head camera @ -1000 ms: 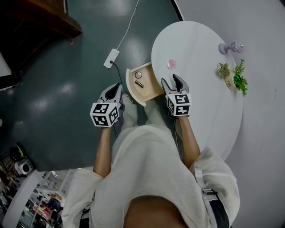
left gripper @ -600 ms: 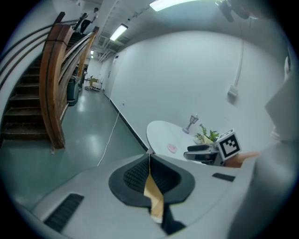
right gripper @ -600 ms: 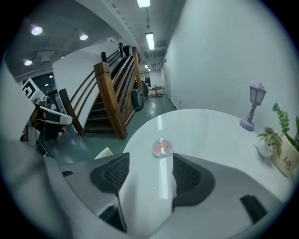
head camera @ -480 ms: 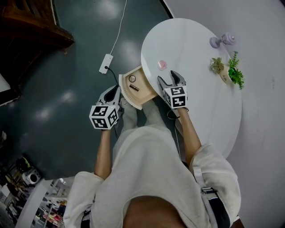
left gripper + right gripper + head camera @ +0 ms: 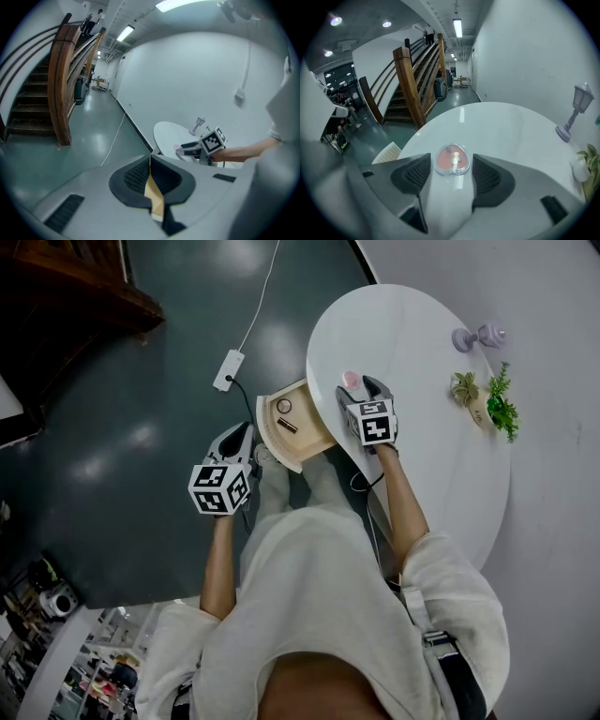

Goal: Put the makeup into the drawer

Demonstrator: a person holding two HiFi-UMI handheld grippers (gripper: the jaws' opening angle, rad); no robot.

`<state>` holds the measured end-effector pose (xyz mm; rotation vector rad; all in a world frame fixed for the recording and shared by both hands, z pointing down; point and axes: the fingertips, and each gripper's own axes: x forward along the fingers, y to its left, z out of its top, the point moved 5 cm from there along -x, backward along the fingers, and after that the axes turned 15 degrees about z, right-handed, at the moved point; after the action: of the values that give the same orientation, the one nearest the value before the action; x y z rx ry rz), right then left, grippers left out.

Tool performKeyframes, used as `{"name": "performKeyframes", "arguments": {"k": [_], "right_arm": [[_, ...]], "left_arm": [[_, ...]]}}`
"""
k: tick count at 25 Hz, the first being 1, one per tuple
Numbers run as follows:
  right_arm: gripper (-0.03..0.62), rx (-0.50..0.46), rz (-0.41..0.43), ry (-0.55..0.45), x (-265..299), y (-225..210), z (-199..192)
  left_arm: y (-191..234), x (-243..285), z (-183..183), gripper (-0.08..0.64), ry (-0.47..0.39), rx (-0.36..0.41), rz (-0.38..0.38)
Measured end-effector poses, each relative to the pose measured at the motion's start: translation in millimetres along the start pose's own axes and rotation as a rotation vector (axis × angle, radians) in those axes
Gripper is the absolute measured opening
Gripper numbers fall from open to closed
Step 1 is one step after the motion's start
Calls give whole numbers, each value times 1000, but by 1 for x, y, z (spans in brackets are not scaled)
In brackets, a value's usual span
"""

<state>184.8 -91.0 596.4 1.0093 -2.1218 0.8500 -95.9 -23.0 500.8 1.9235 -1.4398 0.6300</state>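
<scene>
**Makeup run: two bits in the drawer, heart compact next up**

Going left to right in the head view. The left gripper (image 5: 244, 432) hangs just off the drawer's front corner. Its own view shows the jaws pressed together with only a thin tan sliver in the seam. I honestly can't tell whether that's something pinched or just wood showing through the gap.

Next over, the wooden drawer (image 5: 267, 432) is pulled out from under the white round table (image 5: 422, 446). There's already a small round item (image 5: 284, 406) and a short dark stick (image 5: 288, 426) lying in it, so I'd say part of the job is done.

What's left, as far as I can see, is the pink heart-shaped compact (image 5: 452, 159). It's flat on the tabletop near the edge above the drawer. The right gripper (image 5: 359, 385) is right over it with the jaws spread wide, one on each side and neither pad touching. So it isn't grabbed yet, then it needs carrying over to the drawer.

Further right a little purple lamp (image 5: 473, 337) and some small plants (image 5: 487, 401) just sit there as decor.

Writing-wise there's nothing readable. The gripper cubes only carry black-and-white square markers, and there's a tiny mark on the compact lid that's too small to make out.
</scene>
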Motion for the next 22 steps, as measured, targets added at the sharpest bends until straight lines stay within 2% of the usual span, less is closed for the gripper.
{"name": "performKeyframes", "arguments": {"k": [9,13,22], "right_arm": [[229,3,-11,33,0,1,3],[227,-4,-3,38,1,0,3],[225,-35,24,-20,-17,25,2]], "left_arm": [[3,-2,-3,14,-1,-11,5],[1,-3,-4,14,-4,-10,3],[6,-11,-9,14,-8,-20,21]]}}
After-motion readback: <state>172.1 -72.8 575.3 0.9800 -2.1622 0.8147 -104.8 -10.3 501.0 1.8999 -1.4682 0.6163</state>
